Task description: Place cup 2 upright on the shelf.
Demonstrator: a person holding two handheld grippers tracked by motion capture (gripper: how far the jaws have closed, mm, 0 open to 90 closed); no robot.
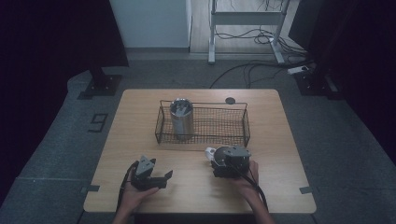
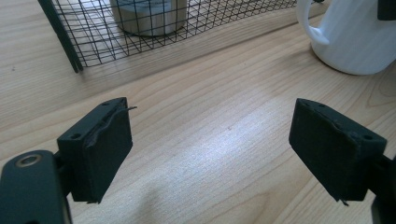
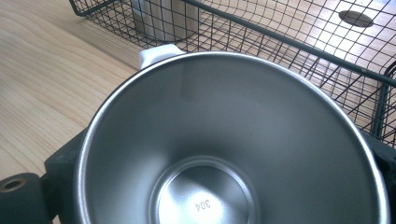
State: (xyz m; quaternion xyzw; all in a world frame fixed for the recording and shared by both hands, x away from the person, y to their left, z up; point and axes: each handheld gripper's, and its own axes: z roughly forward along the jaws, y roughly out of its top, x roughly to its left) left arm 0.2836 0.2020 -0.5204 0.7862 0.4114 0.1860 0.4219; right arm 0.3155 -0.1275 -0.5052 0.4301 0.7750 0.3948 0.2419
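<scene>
A light wooden table (image 1: 280,186) is carrying everything. A long black wire-mesh basket (image 1: 161,126) is sitting across its middle, and a tall brushed-steel tumbler (image 1: 181,119) is standing upright in the basket's left end.

A white handled cup with a steel lining (image 3: 233,154) is resting just near of the basket's front wall, right of centre. It is standing upright, its long axis running vertically and its mouth facing up. Its handle is pointing left and slightly far, towards the mesh.

The right gripper (image 1: 224,155) is reaching down over the cup, its jaws lying close against the wall on opposite sides. Whether they are pressing yet I cannot tell.

The left gripper (image 2: 224,149) is hovering low over bare wood at the near left. Its jaws are standing wide with nothing between them.

The step in hand is probably getting the cup into the basket beside the tumbler. Doing it well is likely meaning:
- squeezing evenly on the smooth tapered wall;
- keeping the cup vertical while raising it;
- clearing the basket's top wire fully before travelling far;
- keeping the handle from snagging the mesh;
- lowering it into the free right end, apart from the tumbler.
</scene>
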